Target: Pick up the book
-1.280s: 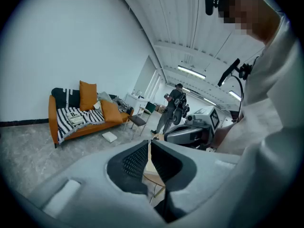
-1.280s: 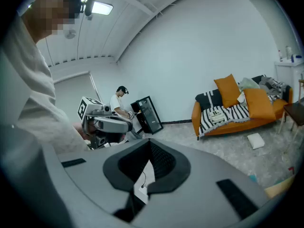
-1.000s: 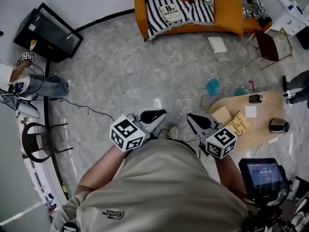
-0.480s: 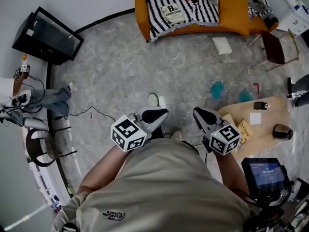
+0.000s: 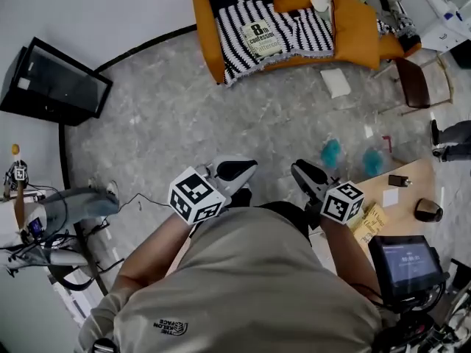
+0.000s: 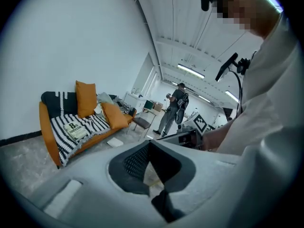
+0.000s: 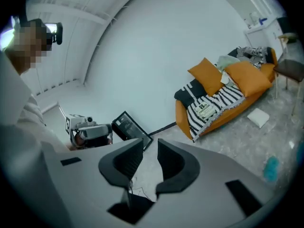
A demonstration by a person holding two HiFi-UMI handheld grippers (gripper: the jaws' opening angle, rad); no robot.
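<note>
A book (image 5: pixel 263 37) with a large "8" on its pale cover lies on the striped blanket of the orange sofa (image 5: pixel 353 28), far ahead of both grippers. It also shows in the left gripper view as the book (image 6: pixel 76 131) and in the right gripper view as the book (image 7: pixel 205 109). My left gripper (image 5: pixel 234 169) is held out in front of the person's body, its tips (image 6: pixel 149 144) meeting with nothing held. My right gripper (image 5: pixel 305 173) is beside it, its jaws (image 7: pixel 149 146) opening, a narrow gap showing and nothing between them. A second yellowish book (image 5: pixel 372 223) lies on the wooden table.
A wooden table (image 5: pixel 408 190) with small objects stands at the right, a tablet screen (image 5: pixel 405 259) below it. A black monitor (image 5: pixel 51 83) sits on the floor at left. A chair (image 5: pixel 412 79), a white sheet (image 5: pixel 336 81) and blue items (image 5: pixel 330 153) are near the sofa. A person (image 6: pixel 173 109) stands far off.
The person has moved toward the sofa with both grippers; the wooden table has slid to the lower right. The right jaws have parted slightly.
</note>
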